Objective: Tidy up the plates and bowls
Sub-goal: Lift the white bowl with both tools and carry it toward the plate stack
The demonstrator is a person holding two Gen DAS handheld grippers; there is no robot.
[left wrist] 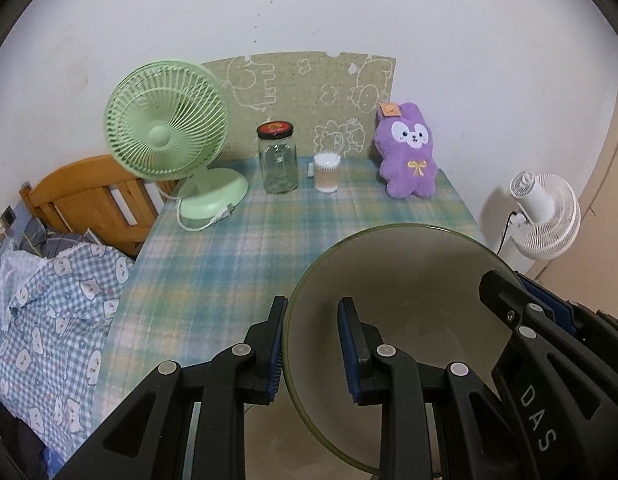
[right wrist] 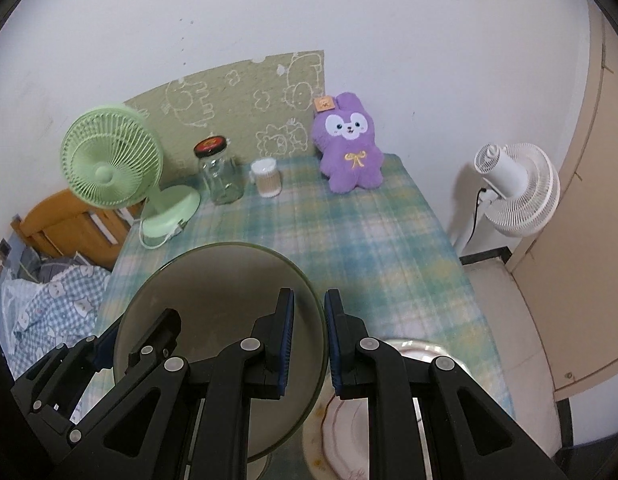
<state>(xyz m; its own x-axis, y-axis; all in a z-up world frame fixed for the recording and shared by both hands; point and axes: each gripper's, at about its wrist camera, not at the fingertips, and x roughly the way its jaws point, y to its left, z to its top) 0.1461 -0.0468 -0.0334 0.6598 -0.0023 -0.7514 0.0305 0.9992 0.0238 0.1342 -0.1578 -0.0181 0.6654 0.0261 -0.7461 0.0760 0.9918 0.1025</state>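
- We had the left tool [left wrist: 311,346] clamped on the bowl [left wrist: 409,280] rim, one finger inside.
- Right tool [right wrist: 309,344] pinched the opposite rim (bowl held above the tabletop [right wrist: 369,232]).
- Stained plate [right wrist: 349,432] sat just beneath.

Worktop cloth [left wrist: 237,264]: plaid in blue, green and pale yellow. Bowl [left wrist: 409,280]: beige inside, olive-green rim. Plate [right wrist: 349,436] at lower right of the right wrist view: white with pinkish rim pattern (orange stains). Desk fan [left wrist: 165,136]: mint green. Plush rabbit [left wrist: 409,152]: purple, yellow bow. Jar lid [left wrist: 275,129]: black and red. Tongs pads [left wrist: 273,356]: blue.
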